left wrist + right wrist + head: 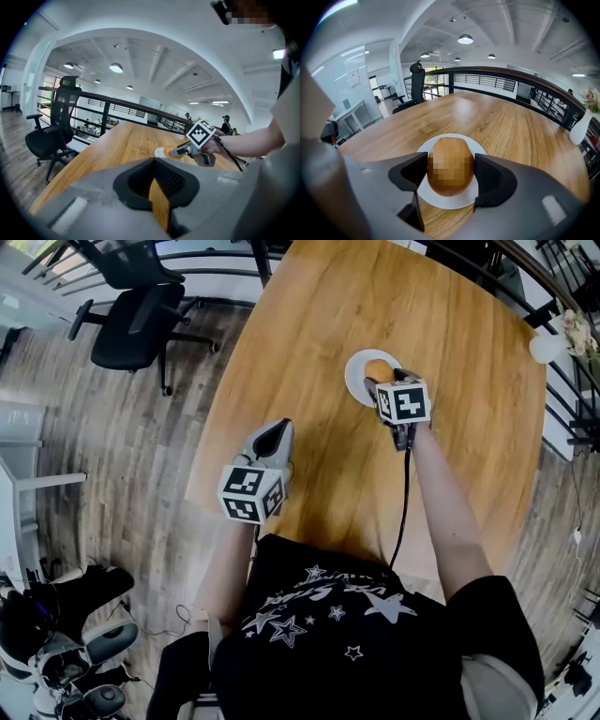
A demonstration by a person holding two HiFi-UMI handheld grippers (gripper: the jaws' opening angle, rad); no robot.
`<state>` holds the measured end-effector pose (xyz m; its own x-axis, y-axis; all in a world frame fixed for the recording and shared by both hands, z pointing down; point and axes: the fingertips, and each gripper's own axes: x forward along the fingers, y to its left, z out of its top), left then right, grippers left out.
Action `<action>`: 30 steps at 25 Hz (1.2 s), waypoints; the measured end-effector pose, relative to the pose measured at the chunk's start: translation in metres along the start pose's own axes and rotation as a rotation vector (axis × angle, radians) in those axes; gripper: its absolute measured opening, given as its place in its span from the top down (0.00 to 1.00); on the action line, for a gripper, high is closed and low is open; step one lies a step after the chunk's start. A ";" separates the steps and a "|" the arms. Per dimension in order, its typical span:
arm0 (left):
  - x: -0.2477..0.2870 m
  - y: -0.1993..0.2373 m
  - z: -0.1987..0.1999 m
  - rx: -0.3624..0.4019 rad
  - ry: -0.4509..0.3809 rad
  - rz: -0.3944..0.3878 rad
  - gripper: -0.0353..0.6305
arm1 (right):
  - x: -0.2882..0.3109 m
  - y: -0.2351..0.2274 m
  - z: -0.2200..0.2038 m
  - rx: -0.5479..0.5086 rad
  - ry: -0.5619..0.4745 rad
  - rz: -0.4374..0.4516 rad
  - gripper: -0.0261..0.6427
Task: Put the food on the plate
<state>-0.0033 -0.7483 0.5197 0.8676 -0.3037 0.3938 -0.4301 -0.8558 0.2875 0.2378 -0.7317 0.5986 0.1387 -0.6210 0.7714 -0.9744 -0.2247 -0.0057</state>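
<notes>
Your right claw (451,171) is clamping, jaws wide, the round golden-brown bun (450,157), which is hiding most of the round white plate (446,201) just beneath.

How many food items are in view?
1: a brown food item over the white plate, between the jaws of the right gripper. None elsewhere, unless hidden beneath the gripper.

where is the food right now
The food is between the right gripper's jaws, over the white plate. In the head view that spot is near the middle of the table.
</notes>
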 end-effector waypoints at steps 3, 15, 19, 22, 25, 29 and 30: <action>-0.003 0.004 0.001 -0.002 -0.002 0.004 0.94 | 0.002 0.003 0.001 -0.007 0.008 0.001 0.47; -0.017 -0.014 -0.001 0.000 -0.012 0.025 0.94 | -0.020 0.000 0.003 0.026 -0.028 0.032 0.41; -0.021 -0.026 0.000 0.006 -0.021 0.031 0.94 | -0.034 -0.003 -0.002 0.057 -0.049 0.047 0.41; -0.027 -0.033 0.000 0.004 -0.032 0.038 0.94 | -0.045 -0.002 -0.009 0.066 -0.055 0.059 0.41; -0.033 -0.041 0.000 0.000 -0.038 0.046 0.94 | -0.057 0.000 -0.017 0.068 -0.059 0.078 0.42; -0.041 -0.058 0.002 0.001 -0.053 0.062 0.94 | -0.077 -0.002 -0.024 0.070 -0.075 0.101 0.45; -0.042 -0.061 0.001 0.002 -0.057 0.066 0.94 | -0.080 -0.002 -0.027 0.071 -0.077 0.108 0.46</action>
<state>-0.0135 -0.6836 0.4844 0.8500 -0.3833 0.3613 -0.4867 -0.8339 0.2604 0.2236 -0.6618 0.5539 0.0492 -0.7000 0.7125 -0.9699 -0.2040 -0.1334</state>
